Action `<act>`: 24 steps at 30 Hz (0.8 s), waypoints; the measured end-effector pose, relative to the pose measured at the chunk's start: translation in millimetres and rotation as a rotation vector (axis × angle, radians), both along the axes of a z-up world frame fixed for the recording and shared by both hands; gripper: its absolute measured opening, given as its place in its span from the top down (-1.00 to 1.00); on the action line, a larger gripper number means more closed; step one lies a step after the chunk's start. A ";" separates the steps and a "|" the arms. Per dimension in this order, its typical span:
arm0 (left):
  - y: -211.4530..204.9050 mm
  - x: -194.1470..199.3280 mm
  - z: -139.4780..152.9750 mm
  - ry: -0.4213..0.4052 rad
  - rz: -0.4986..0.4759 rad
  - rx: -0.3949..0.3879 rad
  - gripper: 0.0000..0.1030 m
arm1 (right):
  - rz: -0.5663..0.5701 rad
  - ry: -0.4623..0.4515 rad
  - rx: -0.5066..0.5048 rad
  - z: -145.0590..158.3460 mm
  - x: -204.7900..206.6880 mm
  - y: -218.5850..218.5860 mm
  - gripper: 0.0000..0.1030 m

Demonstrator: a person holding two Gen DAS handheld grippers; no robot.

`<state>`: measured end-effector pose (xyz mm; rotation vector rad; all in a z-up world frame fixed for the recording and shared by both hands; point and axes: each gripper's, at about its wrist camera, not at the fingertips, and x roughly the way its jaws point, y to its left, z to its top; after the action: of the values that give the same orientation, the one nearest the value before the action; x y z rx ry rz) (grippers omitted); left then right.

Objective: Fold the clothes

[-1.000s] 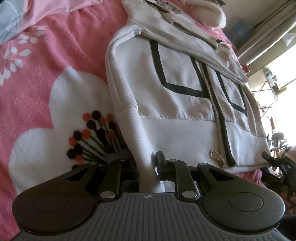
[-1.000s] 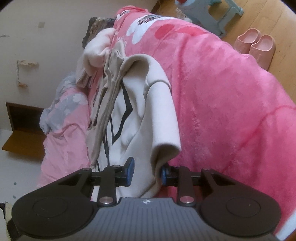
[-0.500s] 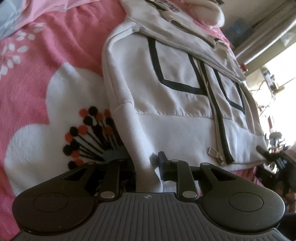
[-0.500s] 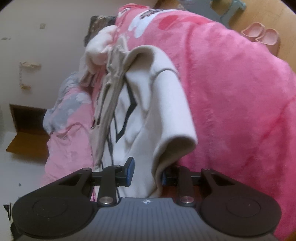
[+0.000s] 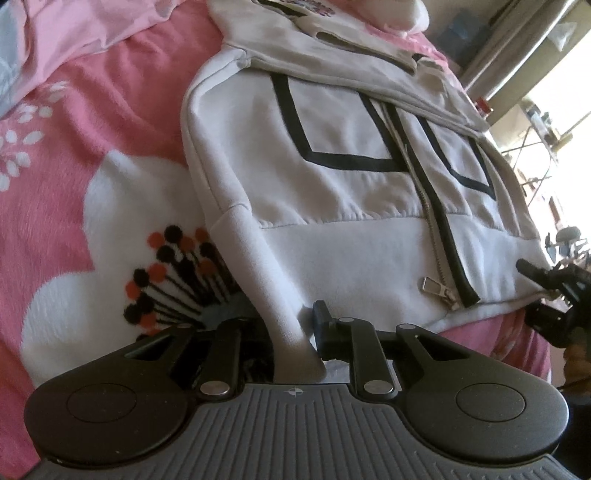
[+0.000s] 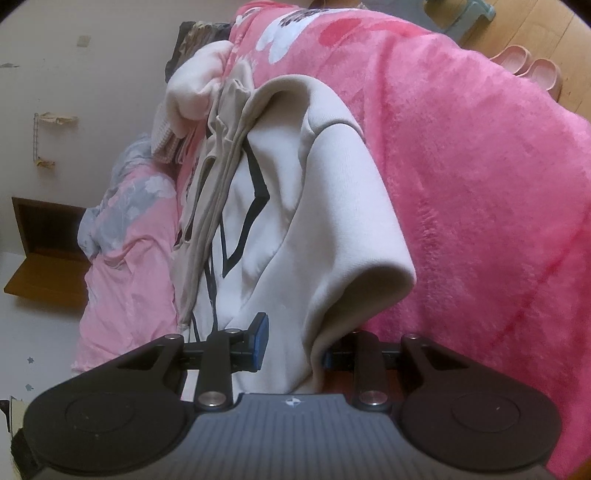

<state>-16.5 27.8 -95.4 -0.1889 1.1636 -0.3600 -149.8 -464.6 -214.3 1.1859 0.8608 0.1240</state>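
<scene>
Your left wrist view looks down on the bed, covered by a pink fleece blanket with a large white flower print. A white zip-up jacket with black trim lies flat on it, front up, zipper closed, its hem toward the near edge of the bed. Your left gripper is clenched on the lower end of the jacket's sleeve, which rises off the blanket into the claw. At the right edge of this view your right gripper shows small and dark at the jacket's far hem corner.

Only your right wrist view shows the room: a pale wall, a wooden floor, a pair of pink slippers and a grey-green stool beyond the bed's far edge. Here your right gripper grasps a thick fold of the jacket, lifted so it droops over the claw and hides the right finger. Behind the jacket a heap of other clothes sits on the blanket, and a pink and grey quilt lies bunched toward the wall.
</scene>
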 end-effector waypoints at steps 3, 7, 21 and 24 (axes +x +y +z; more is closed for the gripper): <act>-4.1 -0.6 0.8 -0.009 -0.017 0.028 0.62 | 0.001 0.001 -0.007 -0.1 0.8 1.5 0.43; -12.1 -3.2 3.0 -0.035 -0.052 0.081 0.61 | 0.004 0.000 -0.022 0.9 1.7 3.8 0.43; -20.4 -6.1 5.0 -0.062 -0.084 0.141 0.60 | 0.001 0.000 -0.023 -0.3 2.8 5.4 0.43; -20.9 -6.0 5.0 -0.063 -0.085 0.143 0.60 | 0.001 0.000 -0.021 -0.6 2.6 5.4 0.43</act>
<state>-22.5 7.0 -90.4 -0.0032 1.1330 -0.3529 -147.1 -459.1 -214.9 1.1654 0.8607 0.1154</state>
